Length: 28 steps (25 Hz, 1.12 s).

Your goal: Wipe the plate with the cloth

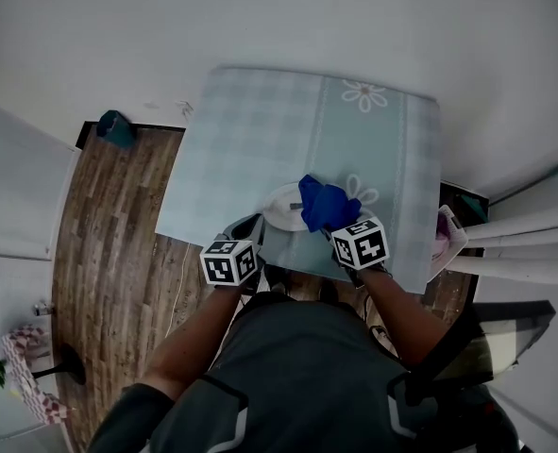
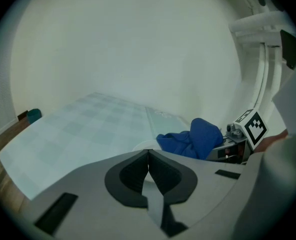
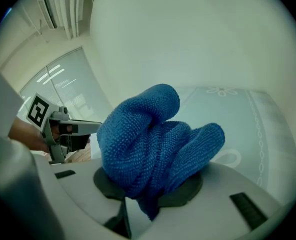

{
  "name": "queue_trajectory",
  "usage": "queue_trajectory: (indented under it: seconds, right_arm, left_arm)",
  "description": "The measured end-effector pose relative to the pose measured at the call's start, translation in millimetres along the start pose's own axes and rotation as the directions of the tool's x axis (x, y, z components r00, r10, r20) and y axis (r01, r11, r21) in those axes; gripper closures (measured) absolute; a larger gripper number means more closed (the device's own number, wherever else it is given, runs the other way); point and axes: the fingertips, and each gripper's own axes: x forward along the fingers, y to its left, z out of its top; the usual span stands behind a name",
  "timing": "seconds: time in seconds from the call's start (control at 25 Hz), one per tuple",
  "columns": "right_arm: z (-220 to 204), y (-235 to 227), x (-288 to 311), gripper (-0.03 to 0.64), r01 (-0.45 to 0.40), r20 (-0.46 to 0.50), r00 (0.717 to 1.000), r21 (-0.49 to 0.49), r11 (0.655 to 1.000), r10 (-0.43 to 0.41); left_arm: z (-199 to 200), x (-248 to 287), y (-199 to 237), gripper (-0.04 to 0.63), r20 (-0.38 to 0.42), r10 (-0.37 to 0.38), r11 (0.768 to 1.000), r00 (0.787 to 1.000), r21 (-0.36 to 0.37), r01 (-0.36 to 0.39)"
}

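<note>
A white plate lies near the front edge of a table covered in a pale blue checked cloth. My right gripper is shut on a bunched blue cloth, which rests over the plate's right part. My left gripper sits at the plate's near left edge, its jaws closed tip to tip with nothing seen clamped between them. Whether the tips touch the rim I cannot tell. The cloth hides part of the plate.
A teal object lies on the wooden floor left of the table. A pink and white item sits at the table's right edge. A patterned box stands at the lower left. White walls surround the table.
</note>
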Motion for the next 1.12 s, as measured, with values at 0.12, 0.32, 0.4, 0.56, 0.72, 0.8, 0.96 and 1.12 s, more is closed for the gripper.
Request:
queue_trajectory:
  seconds: [0.12,0.32,0.4,0.56,0.72,0.8,0.96,1.12]
  right_arm:
    - [11,4,-18,0.499,-0.016,0.051,0.999,-0.012,1.0,0.016]
    - [32,13,-61,0.499,-0.033,0.15,0.988,-0.062,0.998,0.042]
    - [42,19,-81,0.499,-0.043,0.203,0.978,-0.075,0.996,0.057]
    - [65,34,-122,0.499,-0.063,0.306,0.947,-0.123,0.99,0.098]
    - [82,50,-158,0.499,-0.065,0.401,0.907,-0.165,0.984,0.127]
    - [86,57,-173,0.499,-0.05,0.441,0.89,-0.169,0.984,0.121]
    - [90,77,-193,0.499,-0.023,0.491,0.861,-0.229,0.973,0.136]
    - [97,94,-205,0.499,0.003,0.532,0.838,-0.228,0.974,0.122]
  left_arm:
    - [20,-11,-21,0.584,0.086,-0.03,0.998,0.996,0.051,0.026]
    - [40,-39,-52,0.584,0.182,-0.044,0.995,0.982,0.094,0.027]
    - [48,-55,-61,0.584,0.223,-0.042,0.995,0.974,0.102,0.02]
    - [66,-85,-80,0.586,0.294,-0.029,0.994,0.955,0.113,-0.005]
    - [83,-114,-92,0.586,0.367,0.006,0.991,0.93,0.121,-0.054]
    - [91,-129,-97,0.586,0.399,0.018,0.988,0.917,0.135,-0.078]
    - [104,-154,-107,0.586,0.447,0.015,0.981,0.895,0.168,-0.101]
    - [114,-169,-111,0.586,0.468,-0.034,0.977,0.883,0.203,-0.07]
